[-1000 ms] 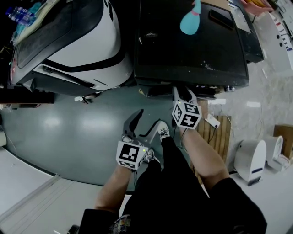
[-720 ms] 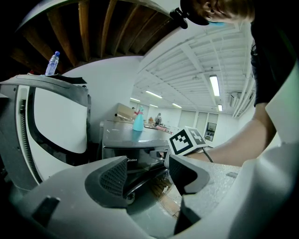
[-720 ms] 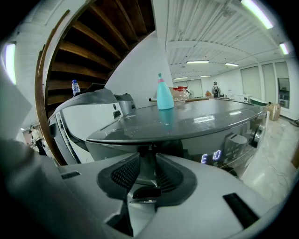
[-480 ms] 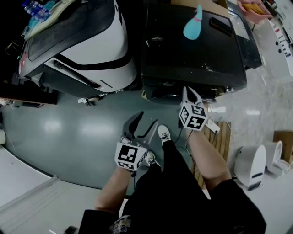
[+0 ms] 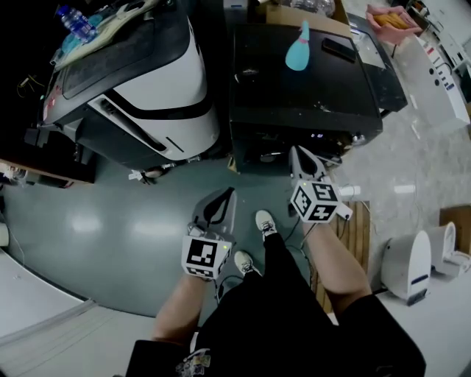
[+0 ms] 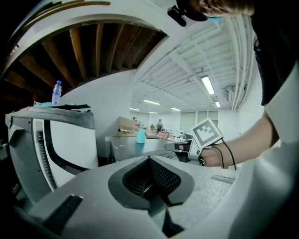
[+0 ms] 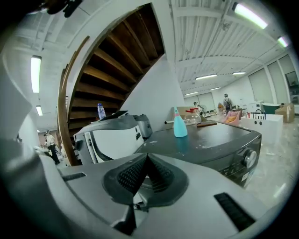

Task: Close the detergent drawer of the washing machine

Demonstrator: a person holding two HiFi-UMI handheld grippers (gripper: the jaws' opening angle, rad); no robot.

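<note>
Both grippers have come up since a second ago, and both have shut. The left gripper was wide open before. Now its fingers are pressed together with nothing in them.

At the far left a water bottle lies on top of a white machine. The left gripper hangs over the grey floor, near the front of that machine but not touching it. A shoe shows between the two grippers.

Next comes the dark washer, with a blue bottle standing on its lid. Its front faces the person, and a round knob shows there. The front is too dark to pick out the drawer or tell if it is in or out.

The right gripper points at the washer's front, near it but apart. Its fingers are tight together and hold nothing.

To the right are wooden slats on the floor, then a white box.
</note>
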